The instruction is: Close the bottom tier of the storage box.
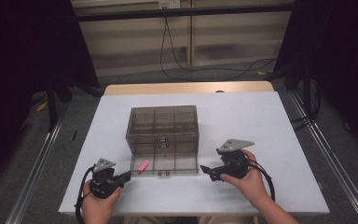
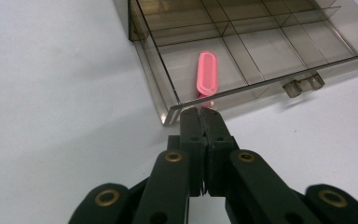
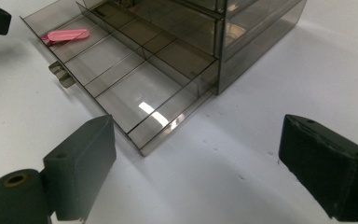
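With the pink piece (image 2: 207, 73) lying in the pulled-out drawer (image 1: 185, 163), I rest my left hand-held gripper (image 2: 201, 115) closed and empty, the right hand-held gripper (image 3: 193, 163) wide open, ready to push.

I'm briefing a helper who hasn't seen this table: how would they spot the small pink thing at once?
On the white table stands a smoky transparent plastic drawer cabinet with its bottom drawer pulled out. In that drawer's leftmost compartment lies a small flat pink oblong piece. It is the one bright-coloured item; the compartments beside it are bare.
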`<state>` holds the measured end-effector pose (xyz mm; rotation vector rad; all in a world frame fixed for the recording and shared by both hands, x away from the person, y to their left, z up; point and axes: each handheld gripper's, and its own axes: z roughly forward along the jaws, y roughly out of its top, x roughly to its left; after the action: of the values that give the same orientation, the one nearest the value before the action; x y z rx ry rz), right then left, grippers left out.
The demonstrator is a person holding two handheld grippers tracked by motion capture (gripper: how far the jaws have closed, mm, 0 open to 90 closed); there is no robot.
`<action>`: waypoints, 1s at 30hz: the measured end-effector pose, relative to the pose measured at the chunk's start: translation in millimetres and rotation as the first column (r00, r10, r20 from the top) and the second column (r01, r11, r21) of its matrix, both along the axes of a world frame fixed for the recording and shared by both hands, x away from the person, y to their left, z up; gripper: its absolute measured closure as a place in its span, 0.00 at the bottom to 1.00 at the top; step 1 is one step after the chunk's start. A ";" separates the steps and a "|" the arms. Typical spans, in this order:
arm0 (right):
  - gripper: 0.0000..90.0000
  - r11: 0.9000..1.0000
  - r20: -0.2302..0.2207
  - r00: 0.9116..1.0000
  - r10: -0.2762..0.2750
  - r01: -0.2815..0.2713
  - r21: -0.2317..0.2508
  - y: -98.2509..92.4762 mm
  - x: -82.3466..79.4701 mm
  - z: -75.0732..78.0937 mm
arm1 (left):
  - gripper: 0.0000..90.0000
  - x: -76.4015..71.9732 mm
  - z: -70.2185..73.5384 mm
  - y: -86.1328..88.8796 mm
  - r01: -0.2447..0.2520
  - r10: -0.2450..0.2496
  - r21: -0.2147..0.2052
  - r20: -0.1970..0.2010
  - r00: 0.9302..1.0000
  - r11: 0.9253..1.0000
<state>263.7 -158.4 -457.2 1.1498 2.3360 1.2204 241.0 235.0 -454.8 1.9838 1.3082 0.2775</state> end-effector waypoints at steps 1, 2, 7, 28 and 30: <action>0.14 1.000 -0.004 1.000 -0.005 0.005 0.003 -1.0 0.4 1.2 | 0.99 -0.1 -0.5 -1.2 -0.005 0.005 -0.003 0.002 1.000 1.000; 0.17 1.000 -0.003 1.000 -0.005 0.005 0.003 -2.3 1.0 3.0 | 0.99 0.1 -0.8 -1.7 -0.002 0.002 -0.003 0.004 1.000 1.000; 0.29 1.000 0.013 1.000 0.001 -0.001 0.005 -4.1 3.0 9.4 | 0.99 0.2 -1.7 -3.2 0.010 -0.010 0.002 0.000 1.000 1.000; 0.91 1.000 0.001 1.000 0.019 -0.019 0.021 -10.9 6.7 17.4 | 0.99 -1.0 -3.3 -7.7 0.021 -0.021 -0.009 0.008 1.000 1.000; 0.94 0.999 -0.002 1.000 0.023 -0.023 0.023 -11.2 7.8 18.1 | 0.98 -1.3 -3.9 -7.9 0.025 -0.025 -0.009 0.007 1.000 1.000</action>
<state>271.4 -169.6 -439.1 1.1346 2.3491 1.2581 239.7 227.0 -458.7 1.9889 1.2777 0.2655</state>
